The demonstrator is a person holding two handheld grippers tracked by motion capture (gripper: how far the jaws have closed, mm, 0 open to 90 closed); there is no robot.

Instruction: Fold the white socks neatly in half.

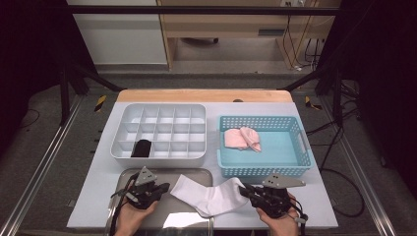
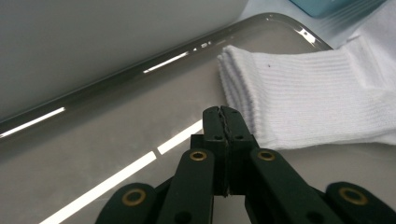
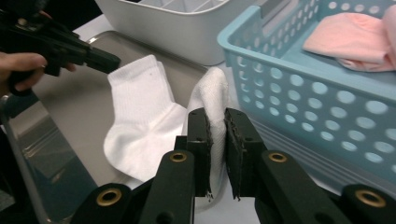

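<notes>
White sock (image 1: 209, 195) lies across metal tray's (image 1: 194, 173) right edge, near desk's front edge. Right gripper (image 1: 246, 191) pinches its toe; left gripper (image 1: 164, 187), jaws pressed together, empty. Blue basket (image 1: 260, 169) and white organizer (image 1: 157, 158) close behind.

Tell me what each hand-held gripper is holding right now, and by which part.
The right hand-held gripper pinches the white sock at its toe end. The left hand-held gripper is shut on nothing, just short of the sock's ribbed cuff.

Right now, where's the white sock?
High view: the white sock lies at the near edge, across the metal tray's right end, its toe pinched in the right claw.
</notes>
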